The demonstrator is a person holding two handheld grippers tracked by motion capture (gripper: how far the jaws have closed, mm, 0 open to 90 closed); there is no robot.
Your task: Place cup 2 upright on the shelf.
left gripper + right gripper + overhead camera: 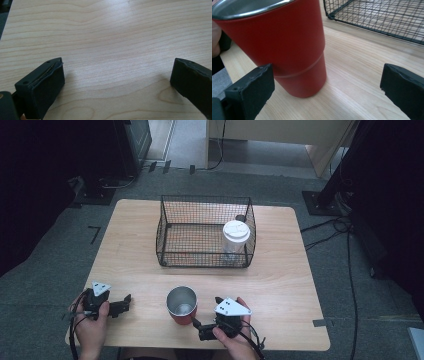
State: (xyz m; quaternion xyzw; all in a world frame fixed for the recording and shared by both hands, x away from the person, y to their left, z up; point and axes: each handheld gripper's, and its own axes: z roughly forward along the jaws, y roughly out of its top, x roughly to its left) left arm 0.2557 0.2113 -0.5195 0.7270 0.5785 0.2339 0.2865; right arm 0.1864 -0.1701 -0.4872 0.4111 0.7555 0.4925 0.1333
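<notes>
My left claw [125, 303] sits near the front left corner of the wooden table [280, 285], held in my left hand [92, 322]. Its two black jaws are wide apart and hold nothing. In the left gripper view I see bare wood between them. Next comes the red cup [181, 305] with a shiny metal inside. It stands upright near the front edge of the table, about in the middle, and it looks empty. Farther back on the table is a black wire basket [167, 227]. Inside it, in the right front corner, stands a clear cup with a white lid [236, 236]. I can also see something small and dark [240, 218] just behind that cup, but I cannot tell what it is. The rest of the basket floor looks bare. My right claw [197, 326] is just to the right of the red cup, held in my right hand [232, 340] at the front edge of the table. Its jaws are wide apart too and grip nothing. In the right gripper view the red cup [287, 47] stands close in front of the left jaw, part way into the gap, but I cannot tell whether the jaw touches it. The right jaw is well away from the cup.
</notes>
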